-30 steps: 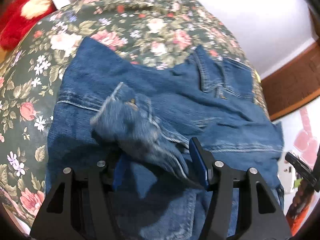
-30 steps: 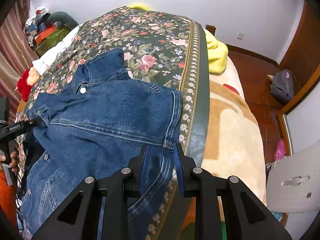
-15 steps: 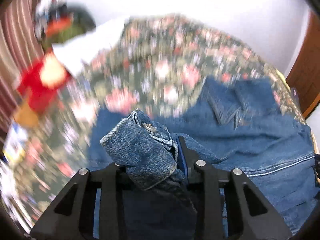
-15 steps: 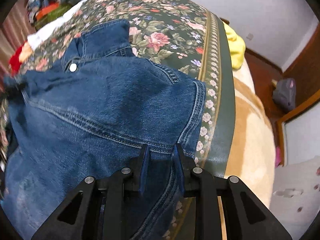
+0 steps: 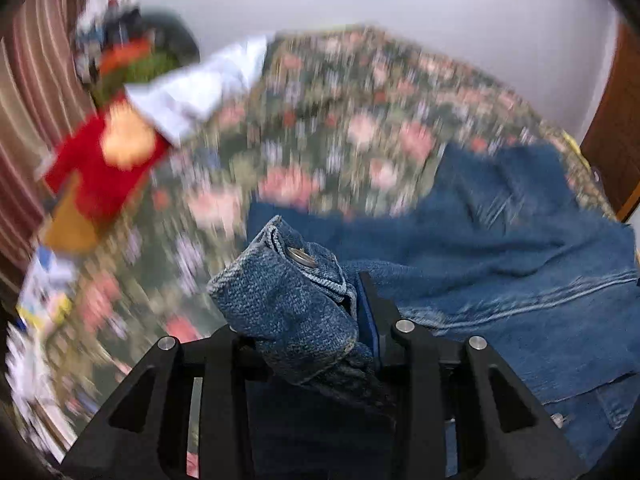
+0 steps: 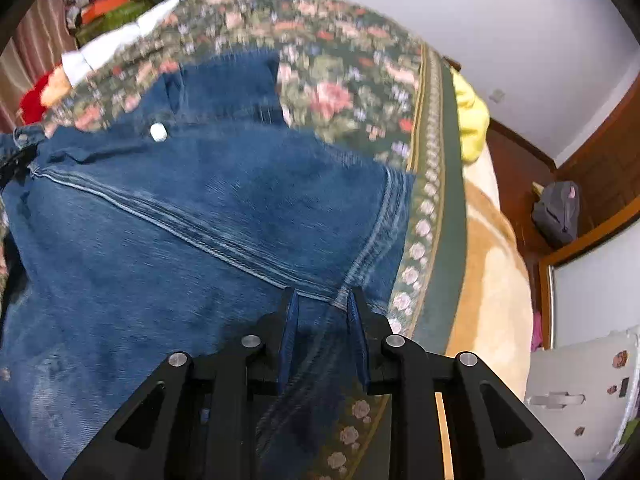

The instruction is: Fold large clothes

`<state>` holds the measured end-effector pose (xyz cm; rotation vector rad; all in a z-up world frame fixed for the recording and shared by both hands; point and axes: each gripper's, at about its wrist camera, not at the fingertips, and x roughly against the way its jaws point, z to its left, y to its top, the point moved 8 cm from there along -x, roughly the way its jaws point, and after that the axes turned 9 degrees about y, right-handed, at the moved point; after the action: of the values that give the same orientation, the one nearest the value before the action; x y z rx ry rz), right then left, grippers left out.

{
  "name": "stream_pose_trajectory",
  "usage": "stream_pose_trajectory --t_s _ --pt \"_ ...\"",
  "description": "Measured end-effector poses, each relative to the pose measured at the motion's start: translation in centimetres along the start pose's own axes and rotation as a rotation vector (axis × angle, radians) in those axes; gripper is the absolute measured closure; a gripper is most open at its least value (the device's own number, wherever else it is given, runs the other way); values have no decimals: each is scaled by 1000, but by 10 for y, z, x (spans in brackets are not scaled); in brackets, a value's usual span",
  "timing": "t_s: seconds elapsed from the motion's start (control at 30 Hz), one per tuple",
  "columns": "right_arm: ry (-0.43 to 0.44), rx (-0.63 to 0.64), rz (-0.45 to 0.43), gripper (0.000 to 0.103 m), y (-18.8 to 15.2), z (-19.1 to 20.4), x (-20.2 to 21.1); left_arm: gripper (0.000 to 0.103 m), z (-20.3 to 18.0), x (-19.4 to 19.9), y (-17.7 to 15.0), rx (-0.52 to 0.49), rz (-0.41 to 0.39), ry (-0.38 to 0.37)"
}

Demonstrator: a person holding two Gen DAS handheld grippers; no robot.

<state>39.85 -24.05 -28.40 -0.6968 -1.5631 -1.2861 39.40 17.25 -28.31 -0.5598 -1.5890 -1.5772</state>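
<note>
Between the jaws of our left gripper [image 5: 320, 316], a bunched denim cuff [image 5: 288, 312] with its metal snap button [image 5: 301, 257] stands clamped and lifted, the jaws closed tight on the wad. A second ago the same jaws stood wide apart around a loose sleeve end lying on the jacket; half a second ago they had already pinched it, and now the cuff rides a little higher while the floral bedspread [image 5: 340, 128] beyond the fingertips smears with motion. We judge that the sleeve is being carried inward across the denim jacket [image 6: 192, 216], the first fold of the garment.

Ahead of our right gripper [image 6: 322, 320], the jacket lies back-up on the bedspread, its collar [image 6: 228, 84] far beyond the jaws and its side seam running straight between them. Those jaws stand narrowly apart with the denim edge between them; whether they actually pinch the fabric we cannot tell. Compared with a second ago, the jacket fills far more of the right view and the seam sits nearer the fingertips, so this gripper has pushed forward over the cloth. To the right of the jaws, a tan blanket [image 6: 492, 280] shows past the bedspread's border.
</note>
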Motion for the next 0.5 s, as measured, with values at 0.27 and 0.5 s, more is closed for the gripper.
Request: stream_pose_trajectory --t_s 0.27,0.5 --pt "-123 -18 -64 13 -8 -25 8 59 -7 -17 -28 -9 29 24" --pt "19 -165 -63 13 -16 -38 17 28 9 5 -30 -6 96 27"
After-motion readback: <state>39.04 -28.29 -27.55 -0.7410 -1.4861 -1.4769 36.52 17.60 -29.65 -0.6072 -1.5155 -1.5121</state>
